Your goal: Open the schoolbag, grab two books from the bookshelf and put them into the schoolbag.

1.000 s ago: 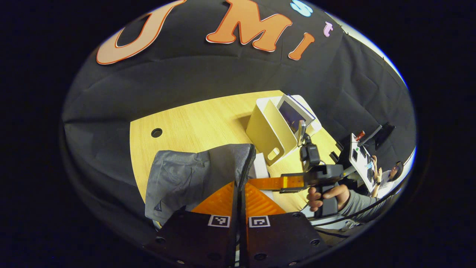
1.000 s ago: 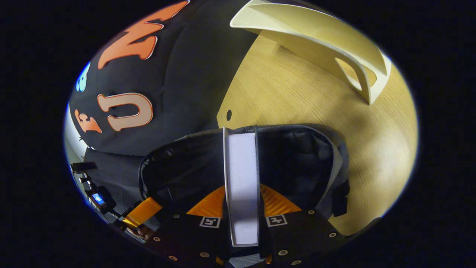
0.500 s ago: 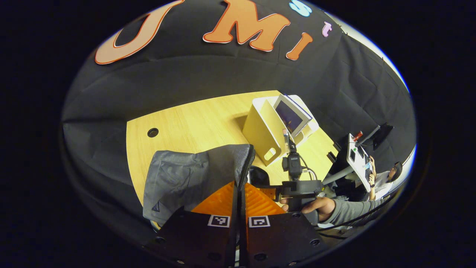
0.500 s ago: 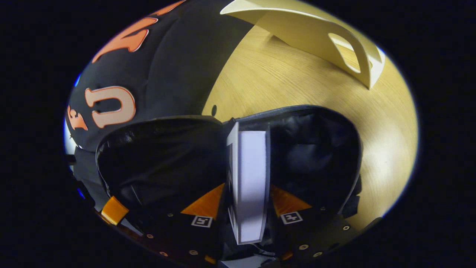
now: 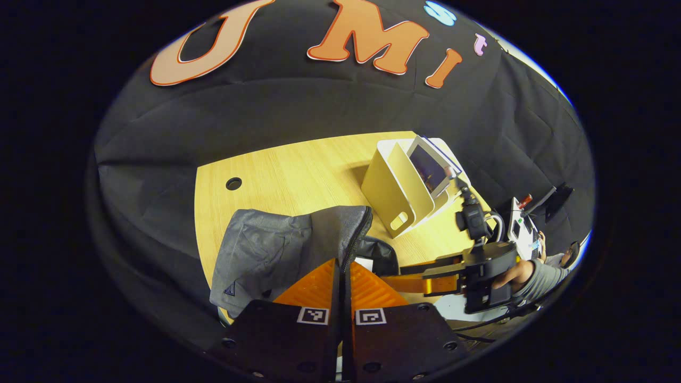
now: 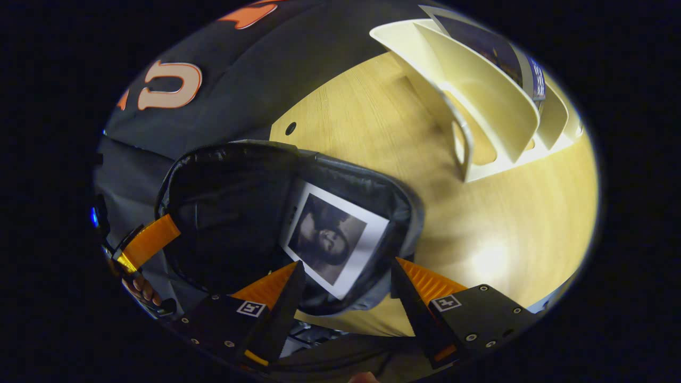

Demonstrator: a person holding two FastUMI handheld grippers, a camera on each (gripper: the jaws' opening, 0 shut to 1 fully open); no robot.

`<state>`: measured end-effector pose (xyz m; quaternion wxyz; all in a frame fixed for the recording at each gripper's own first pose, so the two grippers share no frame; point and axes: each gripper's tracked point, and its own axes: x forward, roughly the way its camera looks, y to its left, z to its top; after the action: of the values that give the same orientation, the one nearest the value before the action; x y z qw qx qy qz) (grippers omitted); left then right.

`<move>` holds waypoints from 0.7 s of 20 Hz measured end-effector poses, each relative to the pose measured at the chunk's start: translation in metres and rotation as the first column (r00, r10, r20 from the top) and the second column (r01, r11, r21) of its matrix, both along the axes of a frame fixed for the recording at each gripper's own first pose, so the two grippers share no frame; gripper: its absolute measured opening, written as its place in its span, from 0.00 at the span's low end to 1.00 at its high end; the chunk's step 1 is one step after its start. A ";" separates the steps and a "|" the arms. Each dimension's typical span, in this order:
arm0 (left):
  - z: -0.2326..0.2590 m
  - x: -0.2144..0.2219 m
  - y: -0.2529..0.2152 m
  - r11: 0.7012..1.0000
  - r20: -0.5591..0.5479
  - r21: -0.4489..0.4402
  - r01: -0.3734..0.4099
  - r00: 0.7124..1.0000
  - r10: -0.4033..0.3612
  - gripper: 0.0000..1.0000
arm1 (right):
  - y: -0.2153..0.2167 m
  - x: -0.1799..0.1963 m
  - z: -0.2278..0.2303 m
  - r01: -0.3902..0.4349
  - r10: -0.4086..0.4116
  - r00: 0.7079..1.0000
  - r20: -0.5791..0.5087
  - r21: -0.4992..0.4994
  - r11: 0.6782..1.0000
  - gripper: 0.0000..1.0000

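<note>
Grey fabric schoolbag (image 5: 287, 244) stands on the wooden table (image 5: 287, 170), its flap pinched at the zip edge by the left gripper (image 5: 340, 282), fingers clenched on the cloth and holding the mouth agape. Item: one book (image 6: 335, 239), pale cover with a dark picture, lying inside the bag's black-lined cavity, at about 12 o'clock from the right gripper (image 6: 346, 282), whose fingers are spread wide and hold nothing. Item: cream bookshelf (image 6: 479, 117), at roughly 1 o'clock in the right gripper view, with a further book (image 6: 511, 53) leaning in a rear slot. Step in hand, by my reckoning: first book deposited, second yet to be fetched. The next move calls for the right gripper to travel to the bookshelf and close on that book's upper edge, while the left gripper keeps the flap lifted so the opening does not sag.
</note>
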<state>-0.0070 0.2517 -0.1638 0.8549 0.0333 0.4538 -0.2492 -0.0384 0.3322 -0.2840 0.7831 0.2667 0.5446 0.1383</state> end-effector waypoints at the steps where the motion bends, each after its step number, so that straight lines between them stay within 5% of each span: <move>1: 0.000 -0.001 0.000 1.000 0.002 0.006 -0.006 1.000 0.006 0.05 | -0.014 -0.001 0.003 -0.016 0.016 1.000 0.006 -0.039 0.999 0.98; 9: -0.010 -0.004 -0.009 0.998 -0.008 0.014 -0.060 0.998 0.060 0.04 | -0.101 -0.017 0.043 -0.160 0.158 0.987 -0.027 -0.147 0.976 0.99; 14: -0.018 -0.004 -0.016 0.996 -0.018 0.024 -0.085 0.996 0.086 0.04 | -0.173 0.017 0.085 -0.173 0.181 0.983 0.005 -0.272 0.947 0.99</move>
<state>-0.0112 0.2356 -0.1820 0.8601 0.0216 0.4656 -0.2074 -0.0215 0.1596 -0.1994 0.8047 0.1054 0.5681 0.1364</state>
